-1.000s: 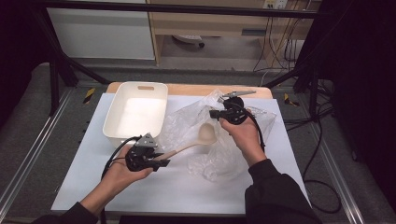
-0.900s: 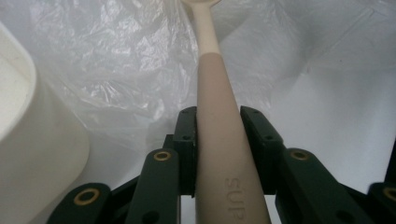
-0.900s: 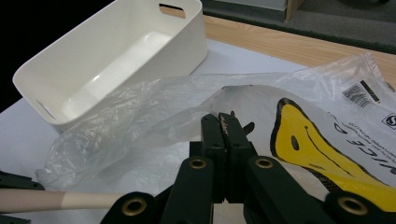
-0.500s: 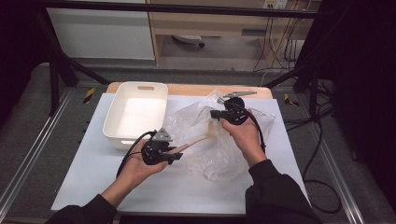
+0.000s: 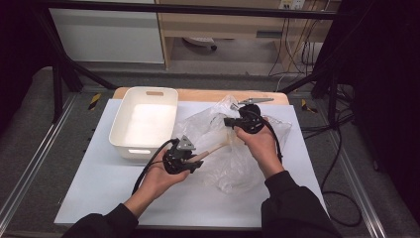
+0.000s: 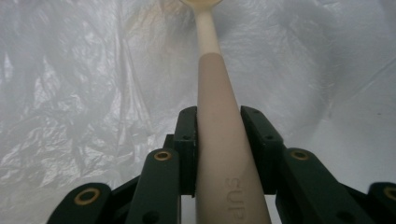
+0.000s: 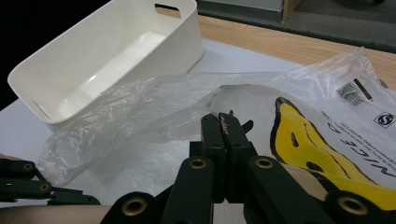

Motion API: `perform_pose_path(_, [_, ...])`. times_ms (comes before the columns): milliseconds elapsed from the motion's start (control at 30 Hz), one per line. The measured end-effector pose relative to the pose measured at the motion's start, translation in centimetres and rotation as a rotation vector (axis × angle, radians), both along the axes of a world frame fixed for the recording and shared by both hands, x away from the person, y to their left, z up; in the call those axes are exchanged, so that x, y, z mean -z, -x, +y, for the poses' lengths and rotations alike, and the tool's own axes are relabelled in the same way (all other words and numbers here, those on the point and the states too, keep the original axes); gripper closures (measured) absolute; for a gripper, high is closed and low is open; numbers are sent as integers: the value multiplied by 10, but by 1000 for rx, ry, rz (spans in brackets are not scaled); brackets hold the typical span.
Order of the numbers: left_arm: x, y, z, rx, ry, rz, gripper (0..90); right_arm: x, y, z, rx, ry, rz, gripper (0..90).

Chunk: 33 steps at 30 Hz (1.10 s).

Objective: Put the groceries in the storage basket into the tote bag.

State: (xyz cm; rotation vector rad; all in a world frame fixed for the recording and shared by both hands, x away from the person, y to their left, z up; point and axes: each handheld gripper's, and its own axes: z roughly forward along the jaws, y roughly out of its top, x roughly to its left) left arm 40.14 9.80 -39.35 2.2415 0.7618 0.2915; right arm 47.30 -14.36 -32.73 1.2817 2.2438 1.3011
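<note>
— High view: at frame centre the left gripper (image 5: 194, 161) is clamped on a beige wooden spoon (image 5: 213, 148), its bowl inside a crumpled clear plastic bag (image 5: 233, 148).

— And the right gripper (image 5: 229, 122)?

— Jaws together, pinching the bag's edge. Film looks flimsy and slippery; the spoon stiff and light, best held mid-handle. Upper left sits a white plastic tub (image 5: 144, 121).
</note>
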Motion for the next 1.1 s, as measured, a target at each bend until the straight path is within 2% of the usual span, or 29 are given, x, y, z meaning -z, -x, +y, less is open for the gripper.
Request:
perform_pose_path(200, [10,-9,1,-39,9,-2,686,-3,2,-3,3,3,-3,900])
perform_pose_path(467, [15,-14,3,-45,-3,-7,686,-8,6,-3,-4,10,-11,900])
perform_pose_path(633, [17,-17,4,-53,10,-10,686,-12,7,-4,-3,16,-16,900])
perform_pose_path(933, [15,-17,-8,-50,31,-31,686,-10,6,1,-7,26,-12,900])
perform_pose_path(1100, [10,-17,-18,-55,28,-53,685,-8,5,4,-9,24,-9,900])
